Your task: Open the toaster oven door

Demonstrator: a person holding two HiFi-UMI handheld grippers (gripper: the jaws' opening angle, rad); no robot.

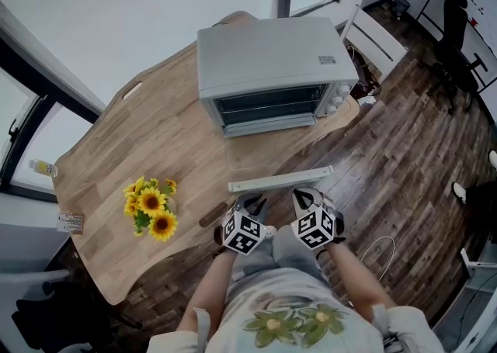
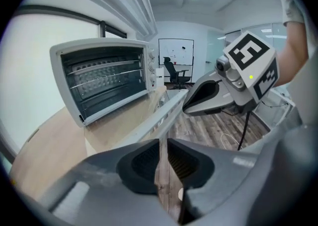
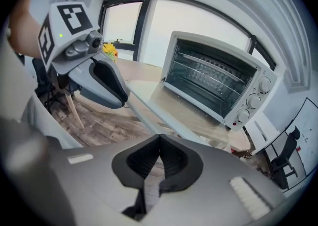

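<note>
The silver toaster oven [image 1: 268,57] stands at the far side of the wooden table [image 1: 155,134]. Its glass door [image 1: 272,159] lies folded down flat, with the handle bar [image 1: 279,181] toward me. Both grippers hover just short of that bar, at the table's near edge. My left gripper [image 1: 250,204] shows a narrow slit between its jaws with nothing in it. My right gripper [image 1: 305,198] is shut and empty. In the left gripper view the oven [image 2: 99,81] and the bar [image 2: 159,115] lie ahead of the jaws [image 2: 163,143]. The right gripper view shows the oven [image 3: 213,81] beyond its own jaws [image 3: 160,138].
A bunch of sunflowers [image 1: 151,208] sits on the table to the left. A white chair [image 1: 373,33] stands right of the oven, and an office chair [image 1: 454,25] farther off. Dark wood floor lies to the right, with a white cable [image 1: 380,250] on it.
</note>
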